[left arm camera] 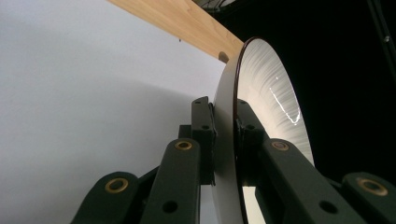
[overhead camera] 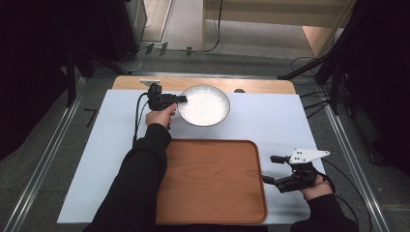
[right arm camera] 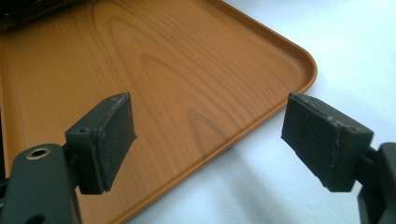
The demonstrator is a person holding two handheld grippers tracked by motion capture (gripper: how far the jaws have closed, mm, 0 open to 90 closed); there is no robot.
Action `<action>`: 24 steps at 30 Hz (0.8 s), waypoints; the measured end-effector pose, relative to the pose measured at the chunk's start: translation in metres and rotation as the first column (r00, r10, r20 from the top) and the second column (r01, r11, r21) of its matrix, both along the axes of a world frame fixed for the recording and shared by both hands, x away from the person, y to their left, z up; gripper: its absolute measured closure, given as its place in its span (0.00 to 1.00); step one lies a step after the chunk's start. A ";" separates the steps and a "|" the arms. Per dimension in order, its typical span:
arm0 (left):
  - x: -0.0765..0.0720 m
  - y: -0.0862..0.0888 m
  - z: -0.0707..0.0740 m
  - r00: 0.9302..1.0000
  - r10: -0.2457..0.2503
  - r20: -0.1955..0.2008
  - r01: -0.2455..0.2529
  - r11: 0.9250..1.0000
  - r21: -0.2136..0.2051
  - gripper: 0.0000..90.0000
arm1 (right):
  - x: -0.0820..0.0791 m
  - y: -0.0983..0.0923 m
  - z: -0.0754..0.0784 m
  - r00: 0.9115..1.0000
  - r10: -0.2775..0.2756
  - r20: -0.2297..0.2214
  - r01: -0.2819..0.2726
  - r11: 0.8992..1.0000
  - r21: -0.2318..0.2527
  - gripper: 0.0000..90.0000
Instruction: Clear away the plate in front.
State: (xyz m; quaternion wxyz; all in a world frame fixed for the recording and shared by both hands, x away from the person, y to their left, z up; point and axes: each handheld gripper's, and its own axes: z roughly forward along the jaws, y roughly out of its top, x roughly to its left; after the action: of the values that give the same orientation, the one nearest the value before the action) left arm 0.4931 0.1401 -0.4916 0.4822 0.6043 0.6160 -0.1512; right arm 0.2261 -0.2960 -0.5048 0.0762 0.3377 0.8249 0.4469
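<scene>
Near the counter's far edge, the left gripper [overhead camera: 183,99] pinches the left rim of the round white ceramic bowl with a dark rim [overhead camera: 207,107], which holds nothing. It looks stiff, glazed, slippery and breakable, so the rim is the best hold. The rectangular wooden tray [overhead camera: 212,179] at the near edge lies bare; beside its right edge, the right gripper [overhead camera: 270,169] has its fingers spread.

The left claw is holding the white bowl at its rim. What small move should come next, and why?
Probably carry the white bowl toward the person and set it on the wooden tray. The left claw is shut on its rim, the tray lies just in front with its surface bare, and the right claw waits open beside it.
</scene>
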 end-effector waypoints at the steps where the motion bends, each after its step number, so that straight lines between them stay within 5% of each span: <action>1: -0.002 0.002 0.000 1.000 -0.005 -0.003 0.005 1.000 0.007 0.92 | 0.000 0.000 0.000 1.000 -0.001 0.000 0.001 1.000 0.000 0.20; 24: -0.035 0.013 0.005 0.996 -0.084 0.018 0.085 0.996 -0.036 0.91 | 0.001 0.000 -0.001 1.000 -0.004 -0.003 0.004 1.000 -0.001 0.20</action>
State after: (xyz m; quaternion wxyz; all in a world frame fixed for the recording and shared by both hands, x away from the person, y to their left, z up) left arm 0.4576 0.1526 -0.4863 0.4916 0.6221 0.5829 -0.1779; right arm 0.2269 -0.2958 -0.5053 0.0761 0.3400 0.8246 0.4458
